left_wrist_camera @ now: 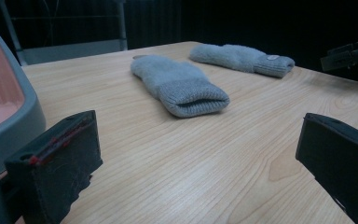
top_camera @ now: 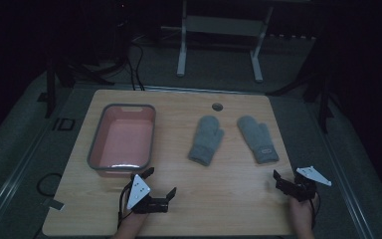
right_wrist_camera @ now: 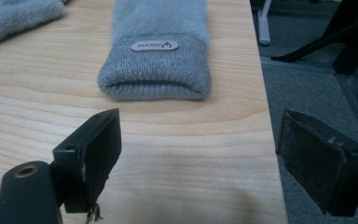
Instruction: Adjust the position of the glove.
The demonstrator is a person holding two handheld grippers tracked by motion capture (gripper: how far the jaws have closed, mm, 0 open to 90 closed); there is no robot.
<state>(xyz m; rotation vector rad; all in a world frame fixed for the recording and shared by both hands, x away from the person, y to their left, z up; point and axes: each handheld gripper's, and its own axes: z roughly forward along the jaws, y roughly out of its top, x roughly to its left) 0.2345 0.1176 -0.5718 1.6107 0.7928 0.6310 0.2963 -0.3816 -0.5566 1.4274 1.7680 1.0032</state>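
Two grey mittens lie flat near the far middle of a wooden table, cuffs turned toward the person and fingertips pointing away, each one's long axis running roughly front to back. Straight ahead of the right gripper lies the right mitten, its labelled cuff square to the open, empty jaws. At the near edge beside a grey tub with a pink inside, the left gripper also holds its jaws wide apart with nothing between them; the left mitten lies ahead and off to its right, cuff mouth angled toward it. Judged from this layout, each hand is nearer its own mitten, and a forward reach at the cuff looks the likely approach.
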